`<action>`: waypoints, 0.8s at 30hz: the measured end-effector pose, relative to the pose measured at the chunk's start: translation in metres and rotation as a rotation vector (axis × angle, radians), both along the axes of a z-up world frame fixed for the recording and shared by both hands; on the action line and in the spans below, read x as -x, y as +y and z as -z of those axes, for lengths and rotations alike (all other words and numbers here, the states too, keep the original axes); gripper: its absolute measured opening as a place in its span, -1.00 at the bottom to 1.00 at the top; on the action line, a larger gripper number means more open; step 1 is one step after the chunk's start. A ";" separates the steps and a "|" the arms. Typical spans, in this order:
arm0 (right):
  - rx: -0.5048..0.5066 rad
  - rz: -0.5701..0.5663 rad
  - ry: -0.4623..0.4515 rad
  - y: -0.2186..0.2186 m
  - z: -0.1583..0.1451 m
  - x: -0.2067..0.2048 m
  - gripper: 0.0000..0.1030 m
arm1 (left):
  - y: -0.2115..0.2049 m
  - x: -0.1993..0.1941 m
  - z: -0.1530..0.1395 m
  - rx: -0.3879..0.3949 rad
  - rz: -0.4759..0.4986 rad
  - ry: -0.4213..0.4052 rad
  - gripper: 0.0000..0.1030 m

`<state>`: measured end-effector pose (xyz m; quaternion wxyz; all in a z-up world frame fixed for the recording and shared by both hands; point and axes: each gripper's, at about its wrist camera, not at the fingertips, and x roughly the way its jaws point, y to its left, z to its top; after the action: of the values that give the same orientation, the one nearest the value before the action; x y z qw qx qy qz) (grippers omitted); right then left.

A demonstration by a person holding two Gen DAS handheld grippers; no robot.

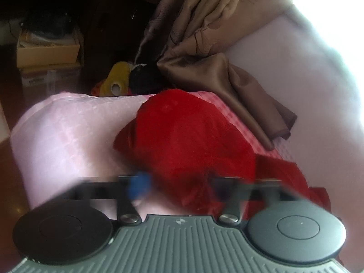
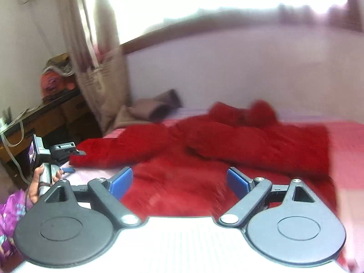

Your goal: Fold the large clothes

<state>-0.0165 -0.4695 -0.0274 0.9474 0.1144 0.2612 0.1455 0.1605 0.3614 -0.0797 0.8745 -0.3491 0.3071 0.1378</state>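
A large red fleecy garment [image 1: 188, 136] lies spread on the pink bed sheet [image 1: 68, 132]. My left gripper [image 1: 178, 186] is motion-blurred at its near edge, with red cloth bunched between its fingers; it reads as shut on the fabric. The right wrist view shows the same garment [image 2: 227, 145] rumpled across the bed, with one sleeve reaching left. There a hand [image 2: 36, 182] holds the left gripper [image 2: 71, 161] at that sleeve's end. My right gripper [image 2: 179, 182] hovers over the garment's near part, its blue pads [image 2: 120, 182] wide apart and gripping nothing.
A brown curtain [image 1: 204, 22] hangs beside the bed, and its tail lies on the sheet [image 2: 157, 107] by the white wall [image 2: 227, 68]. A yellow toy [image 1: 118, 79] and a cardboard box [image 1: 47, 50] sit beyond the bed end. A dark desk [image 2: 45, 111] stands at left.
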 end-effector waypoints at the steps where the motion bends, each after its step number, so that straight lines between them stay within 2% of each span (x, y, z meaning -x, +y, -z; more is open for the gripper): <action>1: -0.019 0.028 0.008 -0.008 0.002 0.010 0.76 | 0.001 -0.005 0.001 0.003 0.006 0.007 -0.84; 4: -0.061 0.105 0.007 -0.027 0.011 0.031 0.76 | -0.009 -0.012 -0.014 -0.049 -0.027 -0.002 -0.95; 7: -0.078 0.166 -0.012 -0.044 0.015 0.040 0.76 | -0.039 -0.012 -0.057 -0.091 -0.003 -0.083 -0.95; 12: -0.174 0.256 0.018 -0.076 0.036 0.043 0.76 | -0.145 -0.010 -0.159 -0.217 0.171 -0.278 -0.95; 15: -0.227 0.279 0.035 -0.087 0.055 0.043 0.76 | -0.222 -0.010 -0.201 -0.282 0.305 -0.366 -0.94; 19: -0.280 0.313 0.035 -0.105 0.070 0.055 0.76 | -0.319 -0.014 -0.220 -0.283 0.507 -0.407 -0.95; 22: -0.287 0.335 0.032 -0.120 0.075 0.067 0.76 | -0.377 -0.016 -0.214 -0.297 0.612 -0.406 -0.95; 24: -0.287 0.354 0.028 -0.129 0.078 0.074 0.76 | -0.415 -0.022 -0.199 -0.314 0.673 -0.376 -0.95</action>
<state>-0.0904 -0.5984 -0.1051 0.9285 0.2941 0.2266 0.0112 0.1826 -0.0537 0.1197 0.9542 -0.1106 0.2143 -0.1769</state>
